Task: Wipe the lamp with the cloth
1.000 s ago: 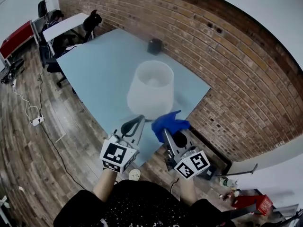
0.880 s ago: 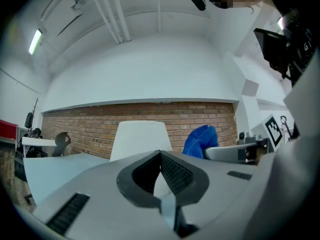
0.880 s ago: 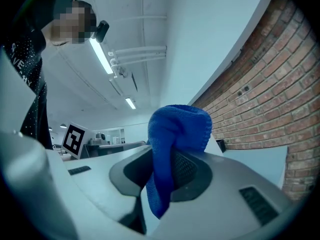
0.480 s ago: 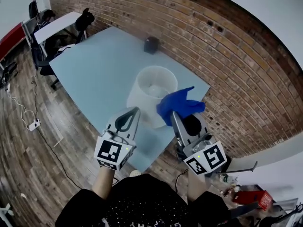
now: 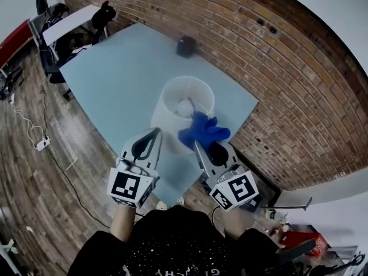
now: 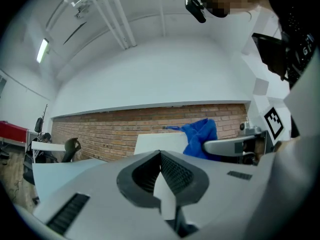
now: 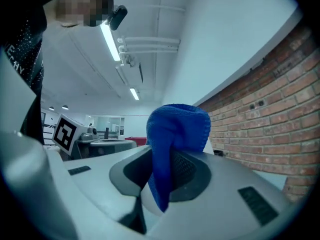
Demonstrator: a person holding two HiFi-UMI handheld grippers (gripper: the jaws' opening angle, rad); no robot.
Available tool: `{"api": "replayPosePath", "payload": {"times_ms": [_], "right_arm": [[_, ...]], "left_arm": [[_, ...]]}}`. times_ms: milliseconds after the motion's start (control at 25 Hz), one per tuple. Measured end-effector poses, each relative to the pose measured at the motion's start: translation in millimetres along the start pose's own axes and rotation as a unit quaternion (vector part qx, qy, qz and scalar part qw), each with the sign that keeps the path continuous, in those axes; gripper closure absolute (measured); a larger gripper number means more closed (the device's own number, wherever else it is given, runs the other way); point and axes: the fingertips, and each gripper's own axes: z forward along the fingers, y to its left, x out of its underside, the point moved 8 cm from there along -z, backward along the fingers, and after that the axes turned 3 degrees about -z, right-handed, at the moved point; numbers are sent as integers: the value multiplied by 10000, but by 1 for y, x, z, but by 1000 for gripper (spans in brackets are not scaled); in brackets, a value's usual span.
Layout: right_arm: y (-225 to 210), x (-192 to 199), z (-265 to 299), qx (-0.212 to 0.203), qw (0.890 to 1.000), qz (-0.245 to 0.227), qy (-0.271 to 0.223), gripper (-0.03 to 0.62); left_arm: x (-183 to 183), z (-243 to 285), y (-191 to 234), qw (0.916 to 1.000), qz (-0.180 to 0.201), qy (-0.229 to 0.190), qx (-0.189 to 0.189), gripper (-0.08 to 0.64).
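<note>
White drum-shaded lamp [image 5: 177,105] stands on pale blue table [image 5: 115,73] near red brick wall [image 5: 276,79]. Right gripper [image 5: 198,145] pinches crumpled blue cloth [image 5: 202,129] at the shade's near rim. Left gripper [image 5: 156,133], fingers pressed together on nothing, sits just beside the shade.

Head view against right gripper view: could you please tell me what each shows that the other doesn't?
Only the head view shows the whole lamp on the table, with the floor below. Only the right gripper view shows the right gripper with its jaws shut on the cloth, plus ceiling lights. Both show the cloth and the brick wall.
</note>
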Motion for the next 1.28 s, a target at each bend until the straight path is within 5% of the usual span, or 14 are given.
{"api": "replayPosePath", "payload": {"times_ms": [720, 1040, 1280], "right_arm": [[-4, 101, -34, 192, 9922, 920, 823, 518], [-51, 0, -37, 480, 9946, 797, -461, 518], [-94, -59, 4, 327, 9893, 850, -1136, 518]], "left_arm": [[28, 6, 0, 9991, -75, 406, 38, 551], [2, 10, 24, 9996, 160, 217, -124, 551], [-28, 22, 46, 9982, 447, -89, -387, 551]]}}
